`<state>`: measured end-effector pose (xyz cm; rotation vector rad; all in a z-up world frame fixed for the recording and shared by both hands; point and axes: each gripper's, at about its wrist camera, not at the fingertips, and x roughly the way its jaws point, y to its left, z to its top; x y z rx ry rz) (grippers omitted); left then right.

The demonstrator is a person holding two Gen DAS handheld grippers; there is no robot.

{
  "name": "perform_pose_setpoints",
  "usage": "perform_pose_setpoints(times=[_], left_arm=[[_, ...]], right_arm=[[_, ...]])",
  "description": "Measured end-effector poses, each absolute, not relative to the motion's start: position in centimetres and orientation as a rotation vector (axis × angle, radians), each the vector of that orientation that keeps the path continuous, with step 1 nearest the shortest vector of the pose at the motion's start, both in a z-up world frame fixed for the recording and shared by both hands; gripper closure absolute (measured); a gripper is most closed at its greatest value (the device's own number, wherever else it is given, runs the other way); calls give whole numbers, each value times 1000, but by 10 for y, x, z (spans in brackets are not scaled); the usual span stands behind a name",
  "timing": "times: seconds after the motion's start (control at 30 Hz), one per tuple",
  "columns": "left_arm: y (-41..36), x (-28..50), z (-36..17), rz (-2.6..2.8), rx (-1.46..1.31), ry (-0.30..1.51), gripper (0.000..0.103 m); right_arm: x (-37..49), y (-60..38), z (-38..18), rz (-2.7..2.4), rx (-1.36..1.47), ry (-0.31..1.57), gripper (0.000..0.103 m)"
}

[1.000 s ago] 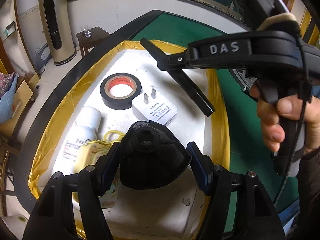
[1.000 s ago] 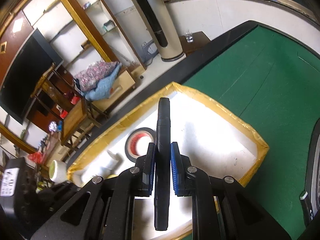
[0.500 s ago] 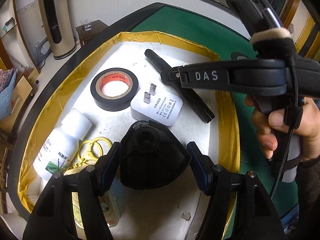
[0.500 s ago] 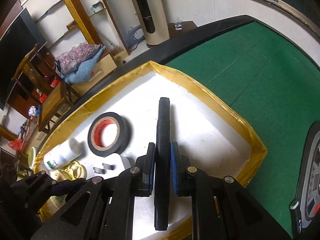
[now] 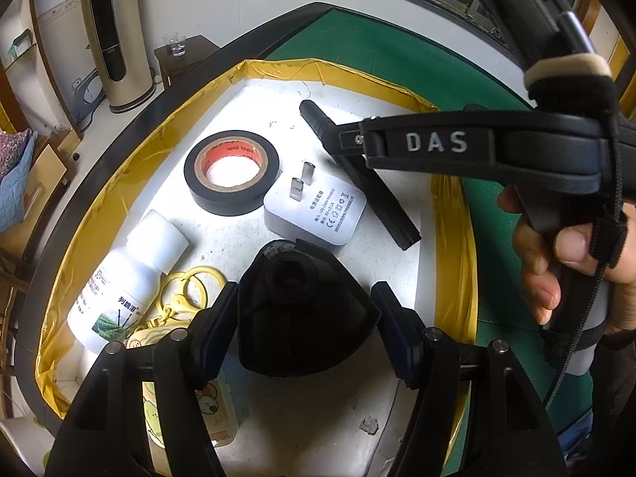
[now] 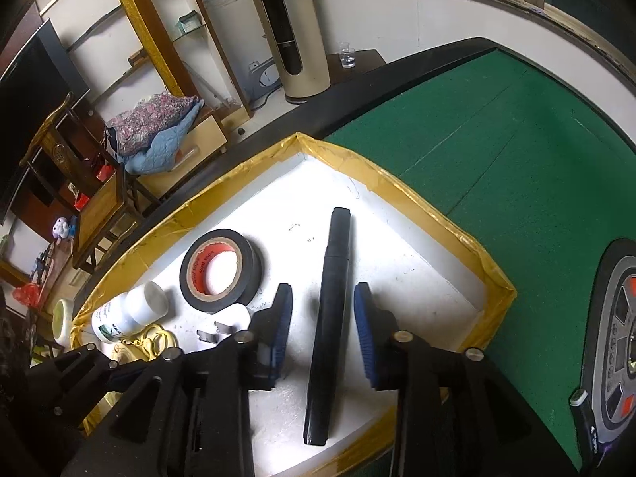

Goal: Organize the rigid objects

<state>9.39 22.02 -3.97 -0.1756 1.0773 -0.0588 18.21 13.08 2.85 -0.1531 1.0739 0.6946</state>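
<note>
Marker pen (image 6: pixel 330 318), black and long, lies flat on the white floor of the yellow-taped tray (image 6: pixel 469 246), toward the tray's green-felt side. Its long axis runs straight along the line the right gripper (image 6: pixel 322 332) points, capped end away, blunt end back under the tool. The blue pads (image 6: pixel 363 330) stand clear of it on either side with white showing in each gap, and the jaws are opening; nothing is held, though the pen lies squarely between them. So the right gripper is the nearer one by far, and as I judge it, lifting straight back along that axis would leave the pen undisturbed, while any sideways drift would roll it.

Across the tray the left gripper (image 5: pixel 306 330) sits about half open around a black wedge-shaped piece (image 5: pixel 298 310), with its fingers close to or against the flanks; whether they are pressing I cannot tell. Beyond it lie the white plug adapter (image 5: pixel 318 214), the roll of black tape (image 5: pixel 232 173), a white bottle (image 5: pixel 127 282) and a yellow keyring (image 5: pixel 187 290), all well apart from the pen except the adapter, which is near its middle.
</note>
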Motion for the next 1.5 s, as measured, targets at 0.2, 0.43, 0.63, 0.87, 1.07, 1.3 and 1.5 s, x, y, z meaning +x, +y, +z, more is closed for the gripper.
perform_pose_setpoints(times=[0.2, 0.43, 0.63, 0.87, 1.07, 1.3, 1.5], left_arm=[[219, 89, -39, -52, -182, 1077, 37], [212, 83, -36, -13, -149, 1069, 37], [211, 73, -24, 19, -132, 1030, 33], [213, 64, -8, 22, -140, 987, 31], [210, 47, 9, 15, -157, 957, 31], [184, 40, 26, -79, -178, 921, 26], [136, 43, 32, -214, -158, 935, 26]], right_arm=[[171, 114, 45, 698, -99, 1035, 71], [151, 79, 65, 682, -1, 974, 56], [128, 54, 71, 661, 64, 939, 41], [99, 37, 68, 677, 93, 933, 32], [74, 13, 67, 683, 71, 898, 30], [38, -57, 56, 579, 91, 903, 28], [11, -126, 49, 444, 151, 908, 27]])
